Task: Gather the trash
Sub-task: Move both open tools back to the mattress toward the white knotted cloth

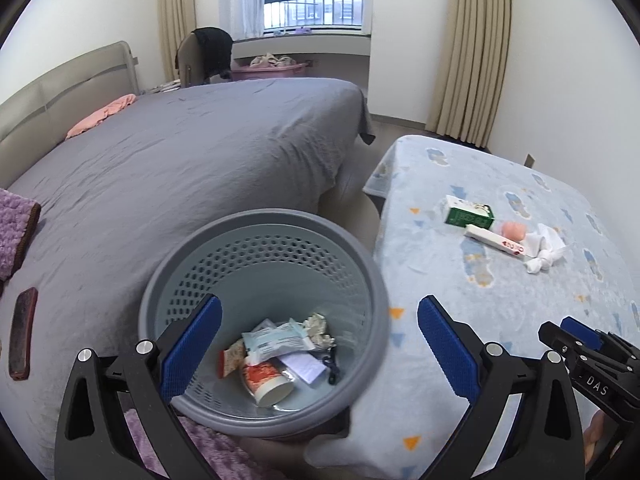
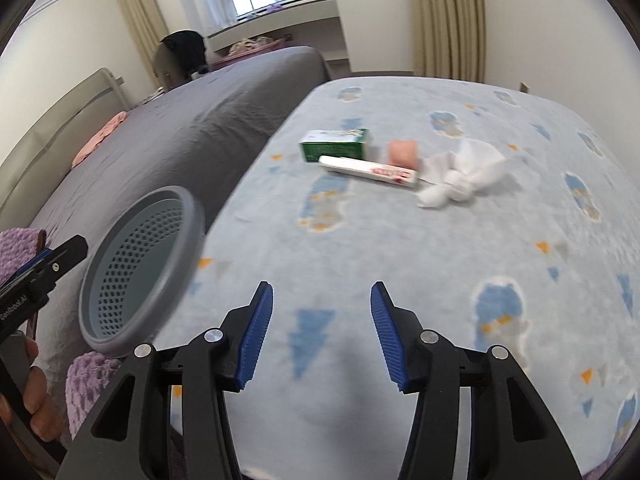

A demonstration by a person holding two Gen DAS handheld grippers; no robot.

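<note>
- Grey perforated bin (image 1: 264, 320) holding wrappers, directly beneath the empty, wide-open left tool (image 1: 320, 348).
- Right tool (image 2: 322, 332): parted, empty; green box (image 2: 335, 145), white tube (image 2: 370, 170) and tissue (image 2: 460, 178) lie ahead on the table (image 2: 440, 280).

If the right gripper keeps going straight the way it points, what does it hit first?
Probably bare blue patterned blanket: the right gripper is open and empty, angled down at the cloth. The white long box lies farther along; depth is unclear.

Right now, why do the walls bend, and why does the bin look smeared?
Both wrist views use fisheye lenses, so the curtains bow and the corners go black. In the right wrist view the bin and blanket are blurred; in the left wrist view the bin is sharper.
</note>
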